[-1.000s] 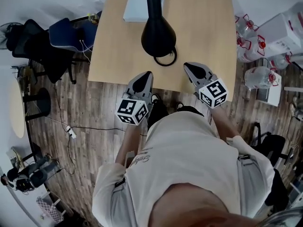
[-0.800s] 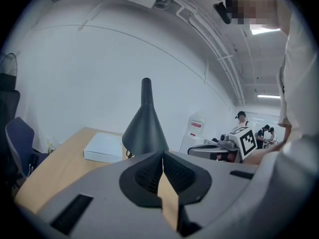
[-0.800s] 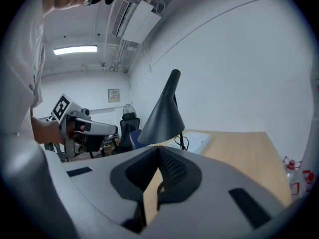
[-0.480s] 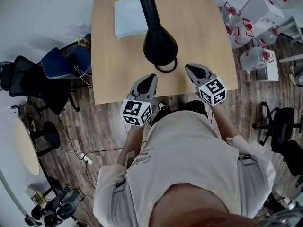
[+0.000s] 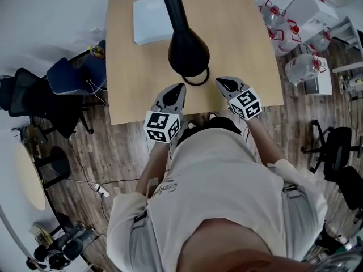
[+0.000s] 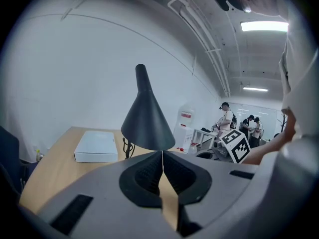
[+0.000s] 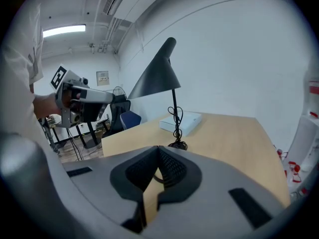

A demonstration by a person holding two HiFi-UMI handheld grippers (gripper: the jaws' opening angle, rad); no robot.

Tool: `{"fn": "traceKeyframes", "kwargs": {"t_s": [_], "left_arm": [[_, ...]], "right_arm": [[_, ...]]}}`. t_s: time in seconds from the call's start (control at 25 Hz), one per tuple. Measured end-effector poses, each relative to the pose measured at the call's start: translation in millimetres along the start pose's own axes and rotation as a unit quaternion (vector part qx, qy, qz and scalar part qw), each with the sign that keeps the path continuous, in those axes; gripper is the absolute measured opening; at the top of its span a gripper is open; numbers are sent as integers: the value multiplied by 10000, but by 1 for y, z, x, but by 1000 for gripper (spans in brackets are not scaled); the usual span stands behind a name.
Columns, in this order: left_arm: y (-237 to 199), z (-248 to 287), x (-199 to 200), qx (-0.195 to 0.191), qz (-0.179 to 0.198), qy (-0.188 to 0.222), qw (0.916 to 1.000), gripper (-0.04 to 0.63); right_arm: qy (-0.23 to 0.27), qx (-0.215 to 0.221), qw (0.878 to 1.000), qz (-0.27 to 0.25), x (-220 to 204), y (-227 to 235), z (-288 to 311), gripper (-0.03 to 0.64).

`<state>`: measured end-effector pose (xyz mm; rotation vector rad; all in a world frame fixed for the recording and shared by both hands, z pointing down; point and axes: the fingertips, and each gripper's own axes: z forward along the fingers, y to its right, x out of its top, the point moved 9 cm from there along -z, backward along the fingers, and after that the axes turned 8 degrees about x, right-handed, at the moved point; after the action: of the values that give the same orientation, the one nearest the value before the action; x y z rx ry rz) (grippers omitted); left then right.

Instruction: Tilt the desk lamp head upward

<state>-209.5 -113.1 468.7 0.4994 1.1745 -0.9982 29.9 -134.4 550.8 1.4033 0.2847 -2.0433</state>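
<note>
Head view, one black desk lamp (image 5: 188, 52) near the near edge of one wooden table (image 5: 249, 50), one white box (image 5: 150, 11) towards its far left corner, two grippers over the near edge, left gripper (image 5: 180, 86), right gripper (image 5: 219, 82), left gripper view, jaws pressed together, empty, lamp head ahead, right gripper view, jaws together, empty.

An office-like workroom: swivel chairs (image 5: 34, 98), a plain wooden desk (image 5: 249, 44), ceiling strip lights (image 6: 264, 26), water jugs (image 5: 299, 68).

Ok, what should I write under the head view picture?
The left gripper and right gripper, both shut, hover near the black desk lamp on the wooden table beside a white box.
</note>
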Motion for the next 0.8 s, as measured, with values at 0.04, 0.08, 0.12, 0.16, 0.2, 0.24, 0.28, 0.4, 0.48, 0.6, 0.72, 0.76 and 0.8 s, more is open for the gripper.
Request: {"fn": "traceKeyframes", "kwargs": {"t_s": [0.04, 0.08, 0.12, 0.16, 0.2, 0.24, 0.28, 0.4, 0.48, 0.6, 0.72, 0.76, 0.8], "left_arm": [[2, 4, -2, 54, 6, -37, 10000, 17], [3, 7, -4, 100, 5, -71, 9999, 17], [4, 11, -6, 140, -2, -92, 9999, 17], [5, 14, -8, 181, -15, -102, 9998, 17], [6, 16, -10, 226, -35, -112, 9997, 17], [8, 18, -12, 275, -60, -122, 9995, 17], [9, 20, -14, 324, -89, -130, 9994, 17], [13, 29, -19, 444, -184, -131, 9988, 17], [15, 37, -21, 517, -235, -129, 9983, 17], [19, 46, -24, 593, -299, -164, 9977, 17], [19, 49, -25, 664, -380, -187, 9969, 17], [18, 50, -25, 687, -407, -185, 9966, 17], [17, 50, -25, 709, -429, -182, 9964, 17]], "right_arm": [[-76, 78, 9999, -48, -4, 5, 3, -5], [-147, 138, 9998, -82, -8, 11, 7, -5], [-209, 190, 9995, -105, -12, 17, 11, -5], [-268, 244, 9993, -117, -17, 24, 17, -5], [-329, 307, 9989, -119, -22, 29, 23, -5], [-396, 378, 9984, -119, -27, 34, 30, -5], [-474, 454, 9978, -124, -34, 38, 38, -5], [-805, 678, 9943, -191, -51, 49, 63, -5], [-1064, 783, 9909, -260, -63, 56, 77, -5], [-1371, 915, 9858, -307, -79, 62, 89, -5], [-1558, 1016, 9820, -329, -85, 66, 101, -5], [-1611, 1034, 9809, -335, -87, 69, 104, -5], [-1651, 1050, 9801, -322, -88, 70, 107, -5]]}}
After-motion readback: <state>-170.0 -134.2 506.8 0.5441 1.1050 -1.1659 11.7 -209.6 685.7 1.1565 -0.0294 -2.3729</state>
